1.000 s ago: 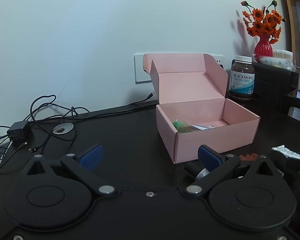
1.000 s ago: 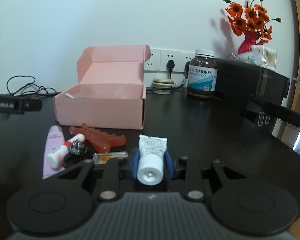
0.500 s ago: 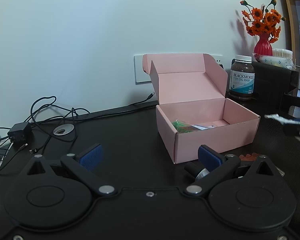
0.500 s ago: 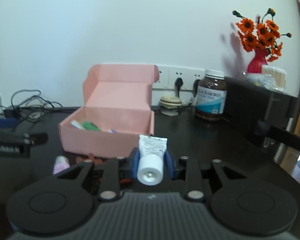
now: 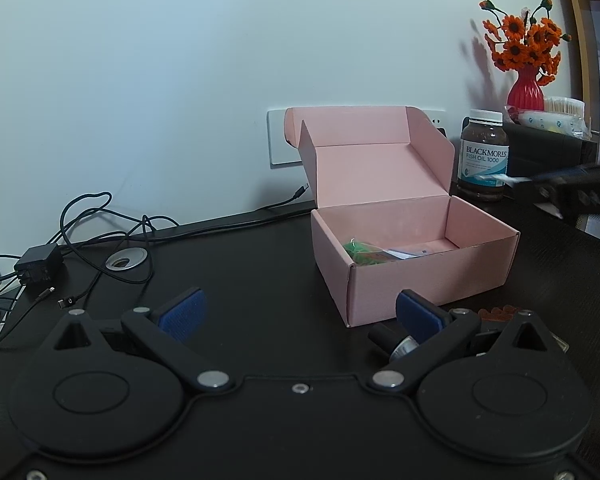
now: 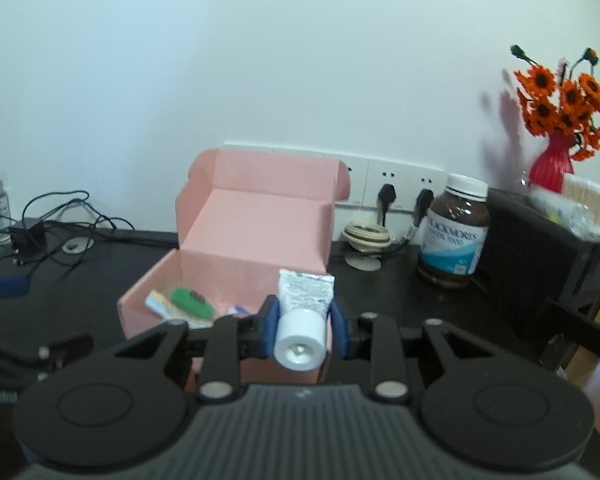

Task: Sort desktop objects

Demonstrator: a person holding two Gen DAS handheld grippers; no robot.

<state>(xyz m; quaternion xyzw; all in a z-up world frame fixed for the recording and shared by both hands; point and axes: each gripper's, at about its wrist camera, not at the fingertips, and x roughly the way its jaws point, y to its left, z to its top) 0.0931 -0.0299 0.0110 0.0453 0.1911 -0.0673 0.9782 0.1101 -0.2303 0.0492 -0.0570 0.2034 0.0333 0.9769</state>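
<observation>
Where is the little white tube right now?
In the right wrist view, the white tube is pinched in the right gripper, cap toward the camera, in front of the open pink box.

Bottle label (image 6: 452, 246) blurred past reading; small items behind left gripper's arm (image 5: 500, 316) mostly hidden.

Pink box (image 6: 256, 236) on a black desk (image 5: 240, 264); white tube (image 6: 302, 320) between blue fingers (image 6: 269, 330); orange flowers (image 6: 560, 100) in a red vase (image 6: 551, 162).
</observation>
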